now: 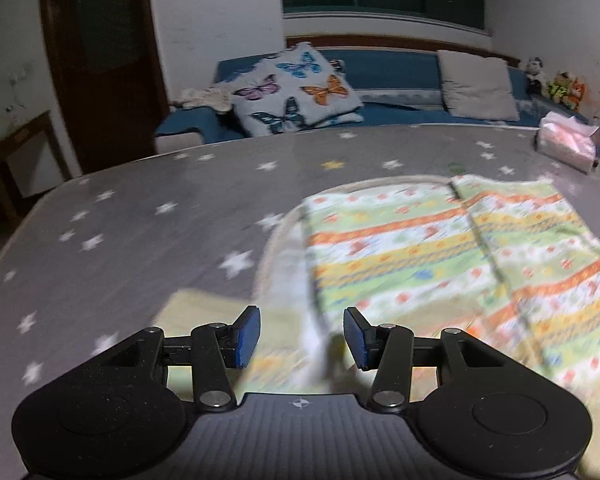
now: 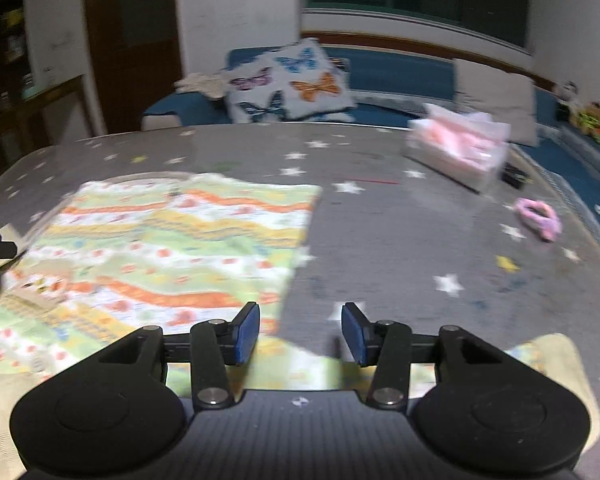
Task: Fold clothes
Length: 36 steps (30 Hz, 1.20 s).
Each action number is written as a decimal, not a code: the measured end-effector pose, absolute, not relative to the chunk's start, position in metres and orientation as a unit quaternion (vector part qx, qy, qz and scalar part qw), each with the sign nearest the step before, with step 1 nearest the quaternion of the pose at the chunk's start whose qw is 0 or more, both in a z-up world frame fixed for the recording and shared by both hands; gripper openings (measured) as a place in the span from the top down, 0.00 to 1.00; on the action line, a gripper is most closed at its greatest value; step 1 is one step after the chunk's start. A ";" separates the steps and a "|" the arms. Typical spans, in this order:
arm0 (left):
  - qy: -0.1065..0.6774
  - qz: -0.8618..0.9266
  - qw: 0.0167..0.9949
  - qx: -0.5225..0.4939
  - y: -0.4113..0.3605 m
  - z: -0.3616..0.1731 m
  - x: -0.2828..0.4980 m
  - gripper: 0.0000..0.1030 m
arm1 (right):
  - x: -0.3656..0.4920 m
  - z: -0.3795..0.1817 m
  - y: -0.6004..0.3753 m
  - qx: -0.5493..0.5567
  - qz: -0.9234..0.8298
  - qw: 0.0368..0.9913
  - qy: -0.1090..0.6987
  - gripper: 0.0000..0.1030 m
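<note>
The patterned garment (image 2: pixel 172 252) lies spread flat on the grey star-print table (image 2: pixel 400 248), toward its near edge and left of its middle in the right wrist view; a paler yellow part (image 1: pixel 204 312) of it shows at the near edge under both grippers, though blur hides how it joins the rest. The step in hand looks like taking the near hem for a fold; it would go best with each gripper pinching one near corner, both lifting together and carrying the hem straight to the far edge so the sides stay aligned. The left gripper (image 1: pixel 302 338) hangs over the garment's left near part, fingers spread wide, holding nothing; whether they touch the cloth is unclear. The right gripper (image 2: pixel 300 334) hangs over the right near corner, equally wide, empty. A pink tissue pack (image 2: pixel 456 152) and a pink hair tie (image 2: pixel 538 216) sit well apart toward the far right corner.
</note>
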State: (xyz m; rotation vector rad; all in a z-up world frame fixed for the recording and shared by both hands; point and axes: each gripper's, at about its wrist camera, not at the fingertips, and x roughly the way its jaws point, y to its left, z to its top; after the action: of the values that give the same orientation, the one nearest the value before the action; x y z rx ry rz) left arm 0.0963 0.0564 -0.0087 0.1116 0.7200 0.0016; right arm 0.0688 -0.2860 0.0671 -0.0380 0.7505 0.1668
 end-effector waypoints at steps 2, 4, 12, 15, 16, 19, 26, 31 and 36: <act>0.353 0.007 0.934 0.061 0.064 -0.012 0.087 0.52 | 0.065 0.066 -0.276 -0.022 0.098 0.925 0.367 0.54; 0.352 0.003 0.934 0.066 0.067 -0.014 0.080 0.52 | 0.061 0.065 -0.265 -0.027 0.112 0.922 0.370 0.50; 0.357 -0.020 0.929 0.093 0.056 -0.028 0.092 0.59 | 0.047 0.060 -0.246 -0.054 0.123 0.921 0.365 0.45; 0.356 -0.021 0.931 0.078 0.062 -0.030 0.097 0.74 | 0.046 0.062 -0.247 -0.053 0.120 0.923 0.361 0.45; 0.357 -0.021 0.931 0.069 0.065 -0.030 0.098 0.86 | 0.045 0.062 -0.247 -0.052 0.119 0.924 0.360 0.45; 0.343 0.002 0.938 0.049 0.077 -0.025 0.093 0.98 | 0.043 0.064 -0.248 -0.051 0.116 0.926 0.356 0.45; 0.285 0.101 0.953 -0.034 0.135 0.005 0.043 0.99 | 0.031 0.074 -0.245 -0.051 0.123 0.931 0.340 0.45; 0.284 0.162 0.941 -0.082 0.173 -0.003 -0.001 0.99 | 0.022 0.076 -0.233 -0.055 0.139 0.929 0.338 0.45; 0.309 0.201 0.924 -0.100 0.198 -0.027 -0.018 0.99 | 0.014 0.071 -0.219 -0.065 0.154 0.923 0.347 0.45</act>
State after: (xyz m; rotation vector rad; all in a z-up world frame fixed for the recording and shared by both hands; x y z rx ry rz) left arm -0.0175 0.1982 -0.0270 -0.2062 0.6345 0.4116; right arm 0.0136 -0.2195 0.0710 -0.1328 0.7117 0.3158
